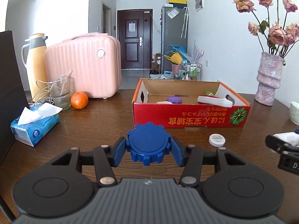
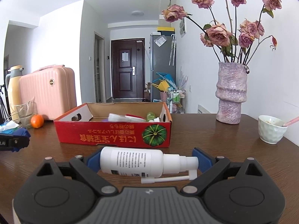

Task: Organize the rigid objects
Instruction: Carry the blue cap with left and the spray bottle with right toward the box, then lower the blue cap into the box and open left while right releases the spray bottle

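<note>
Gripping a notched blue lid point(image 1: 149, 145), smooth white spray bottle point(image 2: 138, 161)

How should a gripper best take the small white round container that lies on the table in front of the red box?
Judging by its pose, grip the small white round container across its rim, coming from above. It lies flat and low on the table, so only its curved side wall gives the fingers two opposite faces; the red box behind stands clear of it.

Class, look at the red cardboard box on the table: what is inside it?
Inside the red box: a purple gear-shaped lid, a white and red item, a green bottle. The front wall hides the floor and anything lower.
</note>
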Available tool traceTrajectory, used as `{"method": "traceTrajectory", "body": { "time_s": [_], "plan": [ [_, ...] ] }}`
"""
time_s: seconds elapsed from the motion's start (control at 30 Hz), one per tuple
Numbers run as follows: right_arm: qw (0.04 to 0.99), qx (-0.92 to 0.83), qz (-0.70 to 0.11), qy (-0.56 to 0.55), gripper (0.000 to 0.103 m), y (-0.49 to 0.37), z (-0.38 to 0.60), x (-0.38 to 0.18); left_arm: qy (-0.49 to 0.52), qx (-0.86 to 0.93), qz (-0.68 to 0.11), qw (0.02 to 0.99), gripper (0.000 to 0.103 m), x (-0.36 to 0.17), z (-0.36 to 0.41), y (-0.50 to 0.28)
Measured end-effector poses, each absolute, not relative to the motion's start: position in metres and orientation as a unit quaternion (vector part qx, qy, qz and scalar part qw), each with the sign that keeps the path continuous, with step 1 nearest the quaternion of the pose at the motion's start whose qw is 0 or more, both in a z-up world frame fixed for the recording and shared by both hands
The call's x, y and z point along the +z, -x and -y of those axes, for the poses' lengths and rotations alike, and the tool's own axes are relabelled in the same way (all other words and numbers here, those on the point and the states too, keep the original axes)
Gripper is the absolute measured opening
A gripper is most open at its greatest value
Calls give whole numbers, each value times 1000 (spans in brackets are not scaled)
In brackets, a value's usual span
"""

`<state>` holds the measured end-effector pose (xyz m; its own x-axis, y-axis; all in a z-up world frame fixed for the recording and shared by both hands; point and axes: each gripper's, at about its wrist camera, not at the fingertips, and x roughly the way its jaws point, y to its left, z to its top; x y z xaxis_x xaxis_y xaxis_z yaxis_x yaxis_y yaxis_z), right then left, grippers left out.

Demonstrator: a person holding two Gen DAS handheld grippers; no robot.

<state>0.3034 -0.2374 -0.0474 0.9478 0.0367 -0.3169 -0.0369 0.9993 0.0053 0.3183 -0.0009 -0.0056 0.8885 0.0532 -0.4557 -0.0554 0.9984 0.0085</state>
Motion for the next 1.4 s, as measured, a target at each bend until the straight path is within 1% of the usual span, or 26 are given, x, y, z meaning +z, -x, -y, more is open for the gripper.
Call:
{"method": "traceTrajectory", "body": {
  "time_s": [0.3,0.63,1.4],
  "plan": [
    [988,30,-153,-2,97,-304,226,-39,7,18,-219,976,53,8,3,-313],
    [989,36,-140,-3,97,-315,215,-26,16,11,-210,977,53,19,8,-324],
    [992,33,-121,-21,97,-378,209,-6,39,19,-189,981,53,38,16,-384]
  ]
}}
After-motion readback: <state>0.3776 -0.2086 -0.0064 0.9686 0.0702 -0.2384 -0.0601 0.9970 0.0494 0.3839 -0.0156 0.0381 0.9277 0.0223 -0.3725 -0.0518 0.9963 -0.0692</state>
